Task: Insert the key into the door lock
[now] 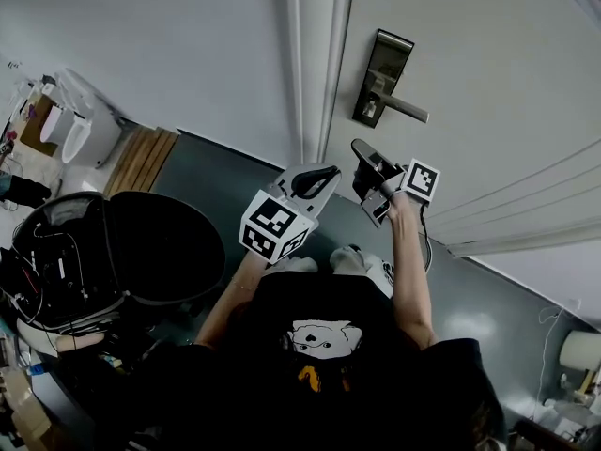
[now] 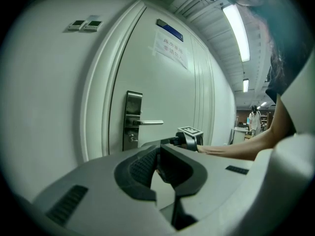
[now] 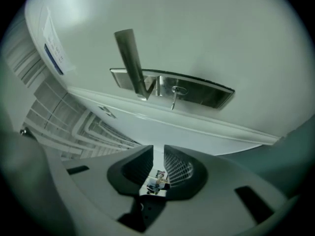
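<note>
The steel lock plate with its lever handle sits on the white door. In the right gripper view a small metal key sticks out of the lock plate beside the handle. My right gripper hovers just below the lock, apart from it. Its jaws stand a narrow gap apart with nothing between the tips. My left gripper is held left of it near the door frame, jaws closed tip to tip and empty. From there I see the lock and the right gripper.
The door frame runs left of the lock, with a white wall beyond it. A black bin-like container with cables stands at the left on the dark floor. My feet are close to the door.
</note>
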Tool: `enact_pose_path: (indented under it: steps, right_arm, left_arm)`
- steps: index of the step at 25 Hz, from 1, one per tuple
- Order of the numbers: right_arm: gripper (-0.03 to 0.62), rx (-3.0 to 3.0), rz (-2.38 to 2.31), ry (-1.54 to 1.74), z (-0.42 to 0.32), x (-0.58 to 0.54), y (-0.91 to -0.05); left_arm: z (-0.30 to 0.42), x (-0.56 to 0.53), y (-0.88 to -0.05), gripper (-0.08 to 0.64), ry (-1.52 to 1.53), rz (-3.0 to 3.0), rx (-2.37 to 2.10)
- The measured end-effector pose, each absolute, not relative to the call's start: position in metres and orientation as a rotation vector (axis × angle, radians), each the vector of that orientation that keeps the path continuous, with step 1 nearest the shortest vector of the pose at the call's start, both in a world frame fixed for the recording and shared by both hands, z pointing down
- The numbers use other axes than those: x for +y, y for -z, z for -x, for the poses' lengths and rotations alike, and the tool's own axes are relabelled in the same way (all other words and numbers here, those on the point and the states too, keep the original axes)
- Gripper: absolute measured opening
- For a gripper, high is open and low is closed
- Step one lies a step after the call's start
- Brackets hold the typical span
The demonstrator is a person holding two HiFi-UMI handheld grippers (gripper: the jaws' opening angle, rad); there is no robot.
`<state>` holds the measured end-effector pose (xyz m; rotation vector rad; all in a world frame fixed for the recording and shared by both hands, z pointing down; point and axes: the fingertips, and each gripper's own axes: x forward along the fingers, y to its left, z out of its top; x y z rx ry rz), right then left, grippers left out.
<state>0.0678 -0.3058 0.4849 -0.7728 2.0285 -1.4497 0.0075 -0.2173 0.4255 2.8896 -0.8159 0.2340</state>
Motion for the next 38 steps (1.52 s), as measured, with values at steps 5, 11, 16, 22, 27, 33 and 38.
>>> enact_pose_path:
  steps: [5, 11, 16, 22, 27, 33, 38]
  right_arm:
    - [0.052, 2.163, 0.82, 1.385, -0.056, -0.277, -0.467]
    - [0.046, 2.257, 0.835, 1.331, -0.046, -0.254, -0.446]
    - [0.044, 2.303, 0.794, 1.317, -0.05, -0.24, -0.431]
    - [0.043, 2.376, 0.748, 1.292, -0.075, -0.223, -0.423]
    - [0.043, 2.422, 0.698, 1.331, -0.102, -0.203, -0.426]
    - [0.043, 2.493, 0.637, 1.341, -0.129, -0.175, -0.425]
    - [0.041, 2.58, 0.618, 1.341, -0.143, -0.149, -0.431]
  left_arm:
    - [0.003, -0.216, -0.427, 0.025, -0.215, -2.861, -0.844]
    - [0.014, -0.215, -0.428, 0.025, -0.178, -2.805, -0.906]
    - [0.014, -0.208, -0.428, 0.025, -0.167, -2.748, -0.973]
    - [-0.004, -0.2, -0.429, 0.025, -0.155, -2.67, -1.076]
    - [-0.028, -0.186, -0.424, 0.025, -0.12, -2.595, -1.169]
    - [-0.058, -0.159, -0.416, 0.025, -0.125, -2.559, -1.263]
    - [-0.072, -0.131, -0.414, 0.025, -0.124, -2.521, -1.346]
